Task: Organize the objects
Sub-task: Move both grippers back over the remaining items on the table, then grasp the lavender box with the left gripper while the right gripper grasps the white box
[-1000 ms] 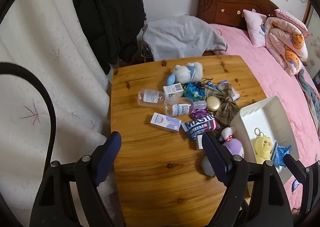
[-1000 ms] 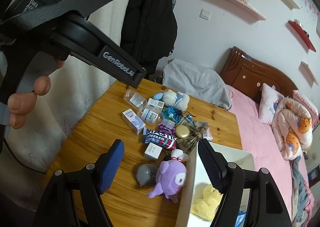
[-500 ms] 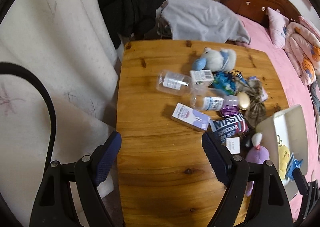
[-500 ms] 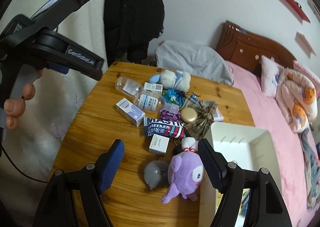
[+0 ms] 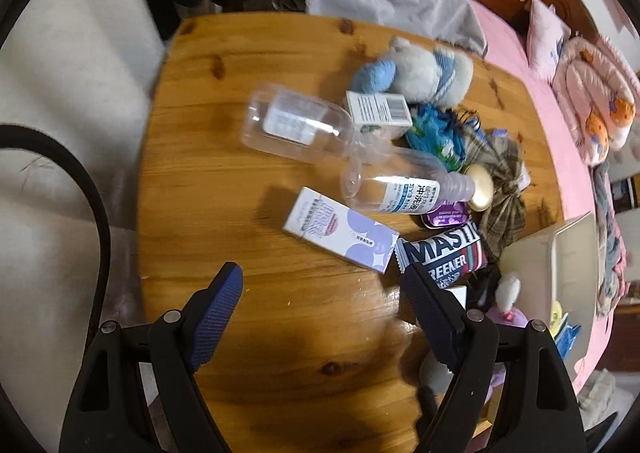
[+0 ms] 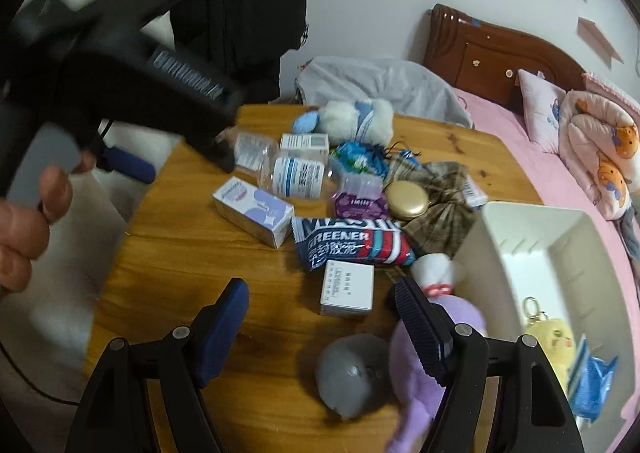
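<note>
- the left gripper [image 5: 320, 295] is held wide, with nothing between its jaws, over bare wood on the table [image 5: 192, 181].
- the right gripper [image 6: 322, 307] is held wide too, with nothing in it. it hangs just above the small white box [image 6: 347, 288] and the grey ball [image 6: 354, 373], most likely so one of them can be picked.
- the white bin [image 6: 540, 253] is set at the table's right edge, likely so things can be dropped in. a yellow toy [image 6: 550, 337] is already inside.
- the purple toy [image 6: 448, 337] is laid right beside the bin. it looks soft and squashy.
- the other things are piled in the middle of the table.
</note>
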`<state>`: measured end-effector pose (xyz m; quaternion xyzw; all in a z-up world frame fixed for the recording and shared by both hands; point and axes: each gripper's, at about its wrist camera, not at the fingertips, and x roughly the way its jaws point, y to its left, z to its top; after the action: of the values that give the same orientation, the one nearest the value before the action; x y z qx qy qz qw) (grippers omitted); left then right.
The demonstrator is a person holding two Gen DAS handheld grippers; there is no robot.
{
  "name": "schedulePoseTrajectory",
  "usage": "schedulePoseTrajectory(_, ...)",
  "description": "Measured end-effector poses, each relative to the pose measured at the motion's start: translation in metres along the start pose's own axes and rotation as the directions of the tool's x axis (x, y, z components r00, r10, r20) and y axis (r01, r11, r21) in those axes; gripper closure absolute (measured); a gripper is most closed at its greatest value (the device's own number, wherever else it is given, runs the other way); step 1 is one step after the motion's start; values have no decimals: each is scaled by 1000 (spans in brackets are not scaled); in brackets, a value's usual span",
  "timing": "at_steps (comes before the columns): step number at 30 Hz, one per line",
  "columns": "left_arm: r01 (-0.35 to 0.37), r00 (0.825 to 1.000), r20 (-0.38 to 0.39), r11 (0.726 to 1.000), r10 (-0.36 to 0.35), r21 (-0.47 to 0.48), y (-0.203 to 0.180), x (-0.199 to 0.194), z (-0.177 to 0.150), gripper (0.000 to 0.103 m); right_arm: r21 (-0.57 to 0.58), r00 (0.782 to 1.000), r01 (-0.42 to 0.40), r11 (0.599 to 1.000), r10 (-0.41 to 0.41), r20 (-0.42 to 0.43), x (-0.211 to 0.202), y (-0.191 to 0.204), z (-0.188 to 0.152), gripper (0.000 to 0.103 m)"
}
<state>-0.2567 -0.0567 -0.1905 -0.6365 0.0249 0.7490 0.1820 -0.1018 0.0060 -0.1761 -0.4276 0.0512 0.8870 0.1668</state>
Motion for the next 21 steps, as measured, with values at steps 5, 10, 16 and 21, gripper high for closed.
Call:
schedulePoseTrajectory(5, 11, 998, -54, 1000, -11, -7, -9, 25, 9, 18, 20, 999, 19, 1000, -18, -49, 30, 2, -5, 26)
schedulePoseTrajectory(10, -46, 995, -89, 998, 42, -37, -10, 44, 14, 18, 4, 998, 32, 999, -32, -61, 45, 6, -1, 27)
schedulePoseTrajectory(16, -76, 989, -132, 994, 65, -81, -10, 60, 23, 17, -31, 993, 53, 998, -56, -105, 63, 13, 2, 27)
schedulePoseTrajectory(21, -97, 986, -141, 992, 85, -77, -12, 68, 30, 18, -55, 983, 99, 994, -106, -150, 73, 17, 4, 27)
